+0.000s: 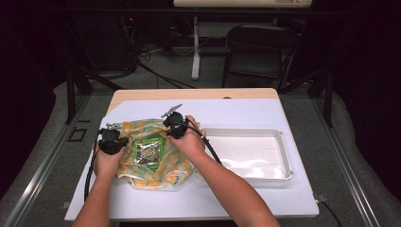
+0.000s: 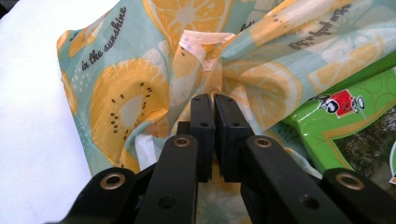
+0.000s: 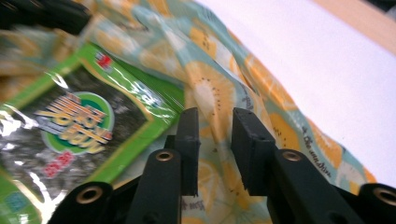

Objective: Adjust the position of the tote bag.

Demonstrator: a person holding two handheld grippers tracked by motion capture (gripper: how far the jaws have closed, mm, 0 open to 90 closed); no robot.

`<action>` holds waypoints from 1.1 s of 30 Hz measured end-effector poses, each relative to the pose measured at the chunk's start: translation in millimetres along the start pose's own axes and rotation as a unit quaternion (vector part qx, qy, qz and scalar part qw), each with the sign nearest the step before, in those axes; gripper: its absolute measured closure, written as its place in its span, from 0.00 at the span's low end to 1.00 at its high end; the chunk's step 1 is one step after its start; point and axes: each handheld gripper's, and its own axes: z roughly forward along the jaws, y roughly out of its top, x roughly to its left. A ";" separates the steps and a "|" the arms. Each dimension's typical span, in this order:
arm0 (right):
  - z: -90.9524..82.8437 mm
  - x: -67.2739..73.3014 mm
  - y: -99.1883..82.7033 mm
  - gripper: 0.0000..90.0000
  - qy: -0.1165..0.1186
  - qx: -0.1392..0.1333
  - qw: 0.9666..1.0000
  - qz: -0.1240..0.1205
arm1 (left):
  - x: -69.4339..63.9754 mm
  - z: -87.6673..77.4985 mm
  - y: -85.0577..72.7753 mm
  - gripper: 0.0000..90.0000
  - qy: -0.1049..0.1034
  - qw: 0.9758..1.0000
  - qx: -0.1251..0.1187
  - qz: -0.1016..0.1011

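Note:
A fruit-print bag (image 1: 142, 176) in teal and yellow lies crumpled on the white table cover. A green seaweed snack packet (image 1: 148, 152) rests on top of it, between the two hands. My left gripper (image 1: 118, 141) is at the bag's left edge. In the left gripper view its jaws (image 2: 214, 100) are pinched shut on a fold of the bag (image 2: 126, 102), with the packet (image 2: 355, 121) to the right. My right gripper (image 1: 172, 130) is over the bag's upper right part. Its jaws (image 3: 215, 122) stand apart above the fabric (image 3: 210, 88), with nothing gripped, beside the packet (image 3: 70, 126).
A shallow white plastic tray (image 1: 280, 176) sits to the right of the bag, close to the right forearm. The table's wooden far edge (image 1: 189, 93) shows beyond the white cover. A dark folding chair (image 1: 257, 52) and cables lie on the floor behind.

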 end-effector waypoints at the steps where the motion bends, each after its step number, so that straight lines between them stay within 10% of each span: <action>1: -4.3 1.8 1.2 0.78 0.004 -0.004 1.000 0.000 | -0.1 -0.1 0.0 0.96 0.001 1.000 0.000 0.000; 15: -25.2 45.5 -6.6 0.77 0.073 -0.011 0.996 -0.038 | -0.5 -0.1 -0.6 0.96 0.001 1.000 -0.002 0.000; 33: -23.7 62.2 -38.7 0.80 0.072 0.023 0.996 -0.054 | -0.2 -0.2 -1.1 0.96 0.001 1.000 0.000 -0.001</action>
